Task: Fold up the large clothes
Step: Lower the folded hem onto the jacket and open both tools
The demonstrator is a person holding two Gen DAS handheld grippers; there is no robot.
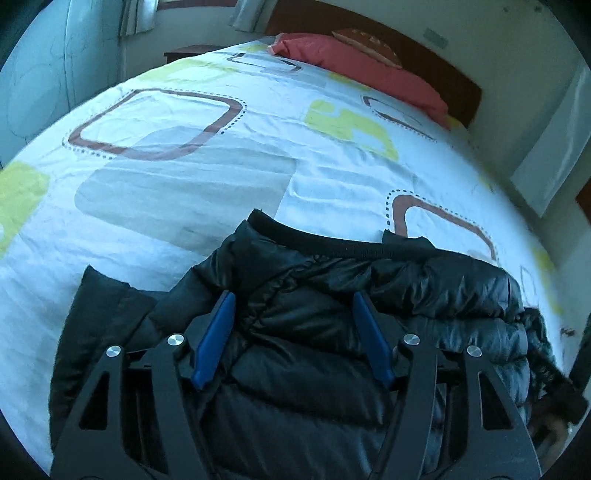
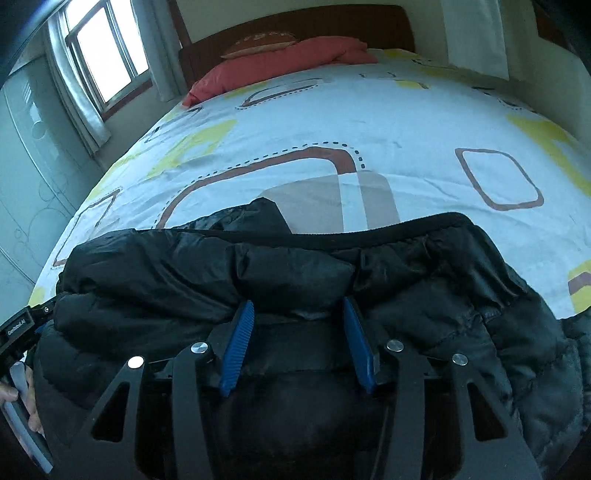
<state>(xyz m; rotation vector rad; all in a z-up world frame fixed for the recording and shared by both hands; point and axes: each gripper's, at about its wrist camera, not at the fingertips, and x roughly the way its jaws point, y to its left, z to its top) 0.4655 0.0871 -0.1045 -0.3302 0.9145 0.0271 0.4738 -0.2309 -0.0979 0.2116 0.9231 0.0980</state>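
Left view: jacket [image 1: 332,314] bunched lower centre on bed [image 1: 184,177]; left gripper [image 1: 293,314] spread apart over it, gripping nothing.
Right view: jacket [image 2: 295,280] fills the lower frame, right gripper [image 2: 298,317] apart too. Fold looks partly done, not tidy.

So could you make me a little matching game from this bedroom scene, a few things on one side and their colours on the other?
Things:
1. puffer jacket
2. pillow
3. headboard
4. finger pads

Colours:
A. blue
B. salmon red
C. shiny black
D. dark brown wood

Pairs: 1-C, 2-B, 3-D, 4-A
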